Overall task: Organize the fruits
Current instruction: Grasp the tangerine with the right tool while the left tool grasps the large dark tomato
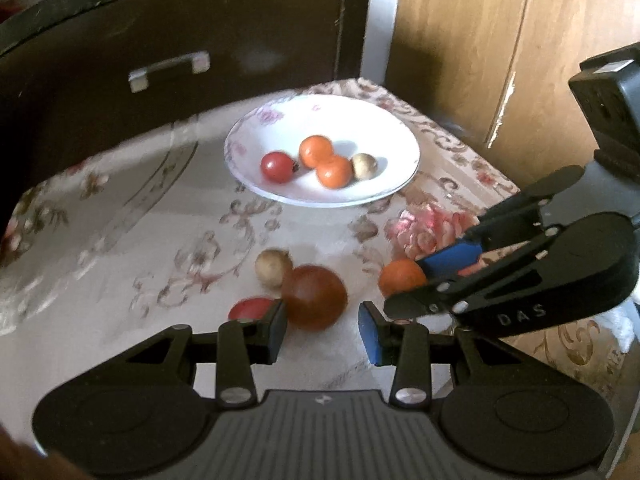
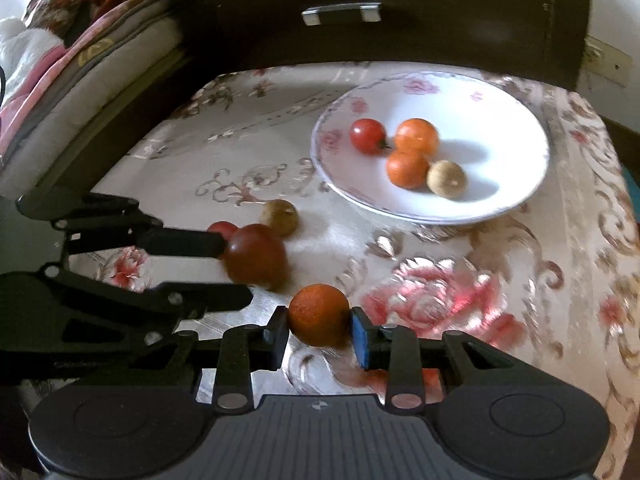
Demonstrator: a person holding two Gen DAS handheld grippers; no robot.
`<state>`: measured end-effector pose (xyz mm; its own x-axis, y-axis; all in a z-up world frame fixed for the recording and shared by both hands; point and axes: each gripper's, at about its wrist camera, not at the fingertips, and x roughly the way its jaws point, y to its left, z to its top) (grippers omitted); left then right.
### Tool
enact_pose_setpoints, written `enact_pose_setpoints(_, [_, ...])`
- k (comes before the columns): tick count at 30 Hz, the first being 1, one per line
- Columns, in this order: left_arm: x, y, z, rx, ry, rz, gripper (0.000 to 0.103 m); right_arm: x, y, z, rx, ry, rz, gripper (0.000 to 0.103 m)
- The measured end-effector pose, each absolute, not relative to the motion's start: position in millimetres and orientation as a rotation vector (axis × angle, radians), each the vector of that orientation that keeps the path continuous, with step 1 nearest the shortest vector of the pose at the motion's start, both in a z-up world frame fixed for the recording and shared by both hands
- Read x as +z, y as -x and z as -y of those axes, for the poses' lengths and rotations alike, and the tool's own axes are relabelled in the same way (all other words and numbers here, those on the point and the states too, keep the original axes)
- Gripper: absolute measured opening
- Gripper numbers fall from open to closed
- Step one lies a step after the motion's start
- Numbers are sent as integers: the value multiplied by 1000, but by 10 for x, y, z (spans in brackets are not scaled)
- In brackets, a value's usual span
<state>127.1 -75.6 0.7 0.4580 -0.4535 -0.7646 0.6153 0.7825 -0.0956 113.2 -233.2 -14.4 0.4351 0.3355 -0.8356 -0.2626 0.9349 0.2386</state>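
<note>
While your right gripper (image 2: 319, 334) sits low over the floral tablecloth (image 2: 440, 272), its 2 blue-padded fingers are pressed against either side of an orange fruit (image 2: 319, 314) at the near edge of the table, so it is clamped on that fruit. From the left wrist view, your left gripper (image 1: 323, 330) has its fingers spread wide, nothing between the pads, with a large dark red fruit (image 1: 315, 297) just beyond the gap and closer to the left finger. Tucked behind that left finger is a small red tomato (image 1: 250, 307), and a pale tan fruit (image 1: 273, 267) touches the dark red one on its far side. Farther back, you have a white plate (image 1: 384, 128) with pink flowers on its rim, holding 4 pieces: 1 red tomato (image 1: 277, 166) on the left, 2 orange fruits touching in the middle, and 1 tan fruit on the right. Beyond the plate stands a dark cabinet (image 1: 240, 20) with a metal handle (image 1: 170, 70).
</note>
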Motion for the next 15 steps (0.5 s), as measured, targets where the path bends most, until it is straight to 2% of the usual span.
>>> enact_pose_setpoints(3, [-2, -1301, 805, -658, -215, -854, 52, -128, -1097, 2394, 362, -88, -1055, 28])
enact_pose_setpoints(15, [-70, -1409, 961, -625, -274, -834, 56, -109, -1049, 2521, 327, -100, -1052, 28])
